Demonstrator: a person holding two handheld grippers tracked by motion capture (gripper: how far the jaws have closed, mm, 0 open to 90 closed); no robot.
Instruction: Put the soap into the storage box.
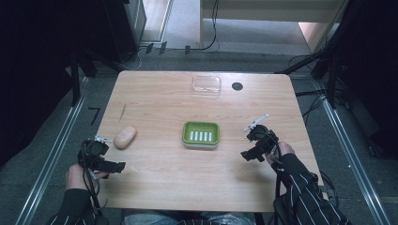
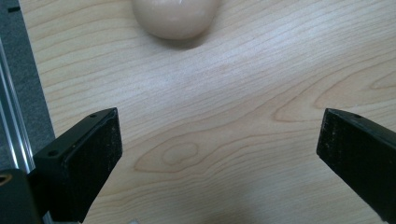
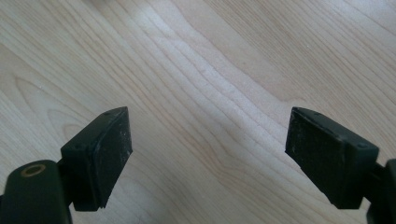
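A beige oval soap bar [image 1: 125, 137] lies on the wooden table [image 1: 159, 103] at the left. In the left gripper view the soap bar [image 2: 175, 17] sits just ahead of the jaws. My left gripper [image 1: 110, 167] hovers near the table's left front edge, just below the soap, open with nothing between its jaws [image 2: 219, 149]. A green soap dish [image 1: 201, 134] with a white slotted insert stands at the table's middle. My right gripper [image 1: 248, 154] is to the right of the dish, open over bare wood [image 3: 208, 154].
A clear plastic lid or box [image 1: 206, 86] rests at the table's far side, with a dark round hole [image 1: 237, 86] beside it. A thin dark mark [image 1: 123, 111] lies on the wood at the left. Cables run on the floor behind the table.
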